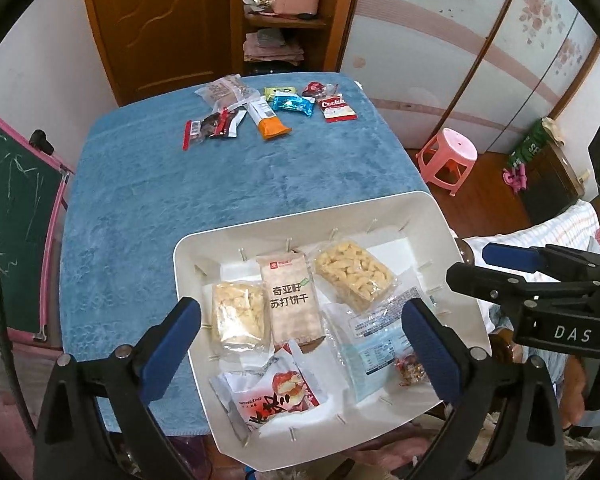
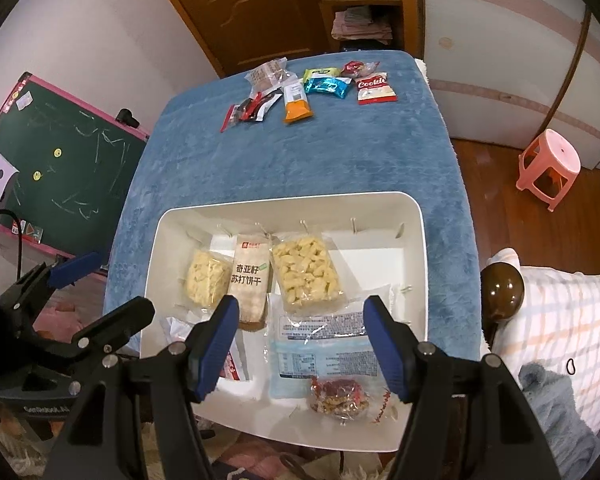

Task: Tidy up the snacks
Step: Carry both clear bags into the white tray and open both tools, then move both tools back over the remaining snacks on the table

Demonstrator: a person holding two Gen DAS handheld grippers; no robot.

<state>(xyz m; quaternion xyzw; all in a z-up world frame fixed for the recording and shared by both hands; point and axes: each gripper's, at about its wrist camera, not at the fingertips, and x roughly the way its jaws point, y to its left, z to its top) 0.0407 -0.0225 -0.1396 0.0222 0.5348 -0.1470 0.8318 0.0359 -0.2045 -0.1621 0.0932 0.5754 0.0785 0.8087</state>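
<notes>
The left gripper [image 1: 300, 344] hangs over the white tray [image 1: 432, 208] with jaws wide and empty. At 12 o'clock from the tray, about 8 loose snacks [image 1: 260, 114] lie on the blue cloth [image 1: 228, 184]. The right gripper [image 2: 300, 344] is partly open above the nut candy [image 2: 340, 400], apparently not touching it.

Left black two-finger plastic gripper [image 1: 300, 344]: angular black arms, ribbed blue rubber pads [image 1: 172, 344] on the inner finger faces, silver round screw heads at the pivots. Right black two-finger plastic gripper [image 2: 304, 344]: same build, same blue pads and silver screws. White "DAS" lettering on the right unit's side body, small white lettering on the left unit's body. Black cable [image 1: 0, 320] runs beside the left one.
</notes>
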